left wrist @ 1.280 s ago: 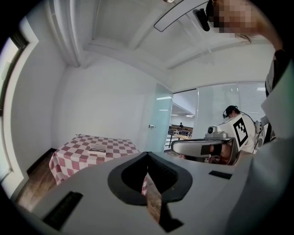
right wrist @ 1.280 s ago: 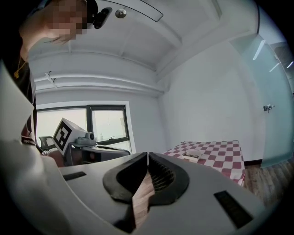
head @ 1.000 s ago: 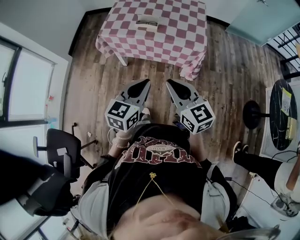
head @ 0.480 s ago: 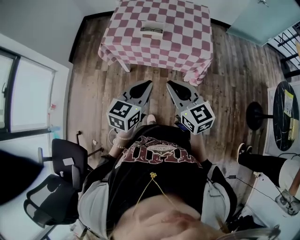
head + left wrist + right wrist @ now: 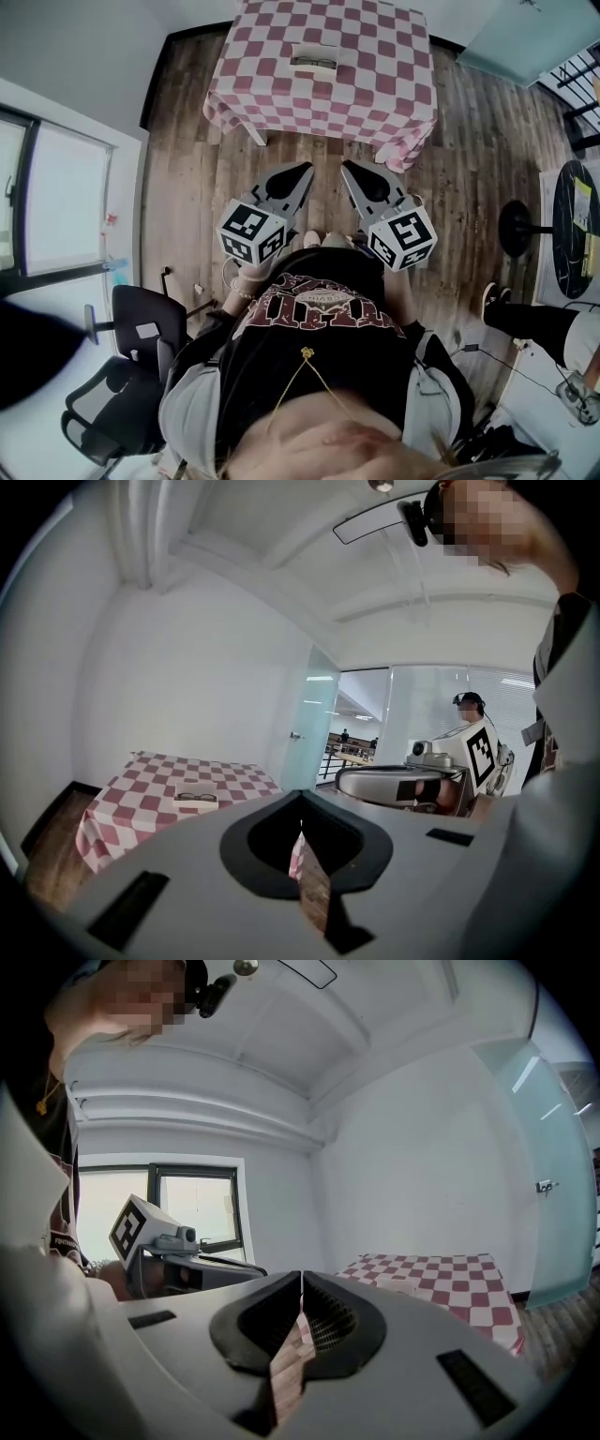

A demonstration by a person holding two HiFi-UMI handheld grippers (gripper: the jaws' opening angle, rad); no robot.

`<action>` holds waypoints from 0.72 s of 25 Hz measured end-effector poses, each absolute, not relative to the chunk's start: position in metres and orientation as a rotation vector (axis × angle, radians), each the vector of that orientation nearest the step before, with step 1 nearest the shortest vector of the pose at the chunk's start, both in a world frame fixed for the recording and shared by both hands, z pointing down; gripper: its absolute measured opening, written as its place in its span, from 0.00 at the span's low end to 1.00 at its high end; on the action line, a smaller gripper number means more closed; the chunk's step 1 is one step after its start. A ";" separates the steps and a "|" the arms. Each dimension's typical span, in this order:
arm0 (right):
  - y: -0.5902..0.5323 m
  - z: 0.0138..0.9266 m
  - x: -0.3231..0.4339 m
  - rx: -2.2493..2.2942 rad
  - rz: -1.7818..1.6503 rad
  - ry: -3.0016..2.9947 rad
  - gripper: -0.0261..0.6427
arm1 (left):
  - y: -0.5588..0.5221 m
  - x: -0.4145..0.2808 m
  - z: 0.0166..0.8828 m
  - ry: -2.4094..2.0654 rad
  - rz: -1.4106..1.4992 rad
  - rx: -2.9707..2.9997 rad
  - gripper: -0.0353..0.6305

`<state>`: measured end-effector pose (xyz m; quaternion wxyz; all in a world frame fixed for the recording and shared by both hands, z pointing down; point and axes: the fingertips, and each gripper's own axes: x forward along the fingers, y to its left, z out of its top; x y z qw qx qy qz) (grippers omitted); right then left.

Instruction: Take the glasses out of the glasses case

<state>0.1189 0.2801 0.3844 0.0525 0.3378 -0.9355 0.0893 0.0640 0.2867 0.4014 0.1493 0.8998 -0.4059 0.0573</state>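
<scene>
Left gripper (image 5: 298, 176): jaws pressed together, nothing between them, held over bare floor (image 5: 187, 197) well short of the table (image 5: 246, 89) near edge.

Glasses case (image 5: 314, 59): sits about mid-top, clear of every edge, pale and shallow. Glasses (image 5: 314, 63) lying in or on it, can't tell which from here.

Right gripper (image 5: 352, 173): likewise closed up and empty, just beside the left one.

Not started yet, by the look of it.

Likely failure modes:
- arriving with jaws closed and shoving the case across the cloth (image 5: 398, 141)
- pinching the thin frame off-centre, hence twisting it or losing it
- lifting without pinning the case down, hence hauling it up with the glasses or skidding it
- snagging the loose cloth hanging at the near right corner and dragging everything along
</scene>
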 end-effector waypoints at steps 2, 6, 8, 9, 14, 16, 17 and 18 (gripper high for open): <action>0.276 0.384 0.117 1.030 0.273 -2.830 0.07 | 0.285 0.061 0.400 -1.170 0.135 2.580 0.06; 0.266 0.382 0.111 1.026 0.286 -2.834 0.07 | 0.279 0.053 0.402 -1.207 0.099 2.554 0.06; 0.260 0.380 0.110 1.010 0.327 -2.863 0.07 | 0.274 0.051 0.400 -1.228 0.058 2.545 0.06; 0.255 0.380 0.109 1.001 0.343 -2.874 0.07 | 0.270 0.050 0.398 -1.237 0.039 2.542 0.06; 0.227 0.381 0.106 0.968 0.339 -2.875 0.07 | 0.242 0.047 0.397 -1.287 0.041 2.518 0.06; 0.214 0.382 0.104 0.945 0.332 -2.874 0.07 | 0.228 0.047 0.397 -1.307 0.043 2.508 0.06; 0.207 0.382 0.104 0.936 0.321 -2.869 0.07 | 0.220 0.047 0.396 -1.312 0.039 2.506 0.06; 0.200 0.383 0.103 0.931 0.302 -2.860 0.07 | 0.213 0.047 0.395 -1.314 0.033 2.505 0.06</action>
